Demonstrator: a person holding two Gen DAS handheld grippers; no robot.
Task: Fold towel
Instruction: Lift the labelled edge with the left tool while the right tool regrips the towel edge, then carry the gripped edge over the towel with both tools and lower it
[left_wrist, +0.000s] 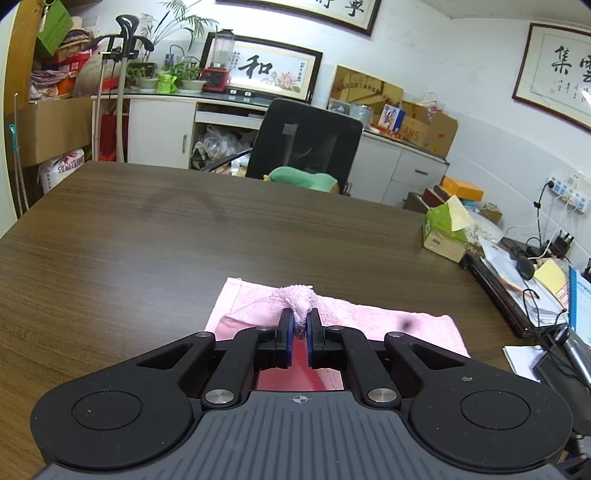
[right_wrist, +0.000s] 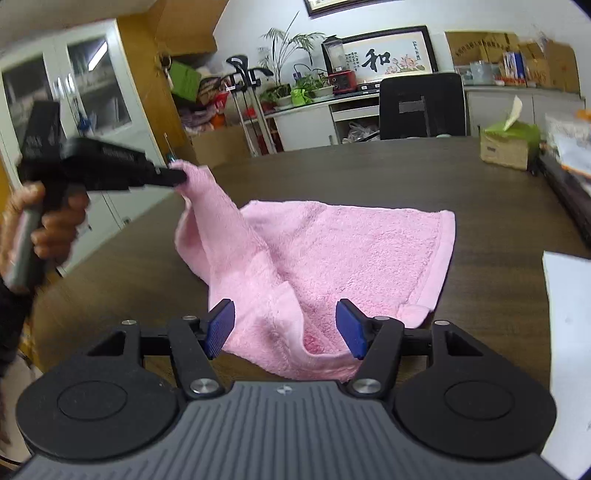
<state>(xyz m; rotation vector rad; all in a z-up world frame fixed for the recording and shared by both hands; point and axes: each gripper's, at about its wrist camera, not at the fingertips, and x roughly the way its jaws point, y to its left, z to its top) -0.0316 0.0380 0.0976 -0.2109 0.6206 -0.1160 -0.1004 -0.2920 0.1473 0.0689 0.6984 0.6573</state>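
Between the blue pads of the left gripper (left_wrist: 300, 322), a bunched corner of the pink towel (right_wrist: 332, 251) is sitting pinched, jaws nearly closed on it. In the right wrist view that gripper is showing at upper left, holding its corner lifted off the table (left_wrist: 147, 229), w/ cloth draping down from it in a slack ridge toward the flat part. The right gripper (right_wrist: 284, 326) is hanging w/ jaws wide apart, gripping nothing; its pads are straddling the near edge of the towel, which is rumpled and curling up btwn them, though contact can't be told for sure.

Key relation: the towel is lying straight ahead of the right gripper and to the right of the left one, spread mostly flat on the dark wood table, its longer run going left-to-right across the right wrist view. The far-right corner is lying flat, well apart from both grippers. The near edge is nearest the right gripper, so that side is looking best placed to take the second grip, prob. by closing on the raised fold btwn its pads.

Farther out, a green tissue box (left_wrist: 445, 229) is standing near the table's far right edge, and a black office chair (left_wrist: 303, 142) is sitting behind the table.
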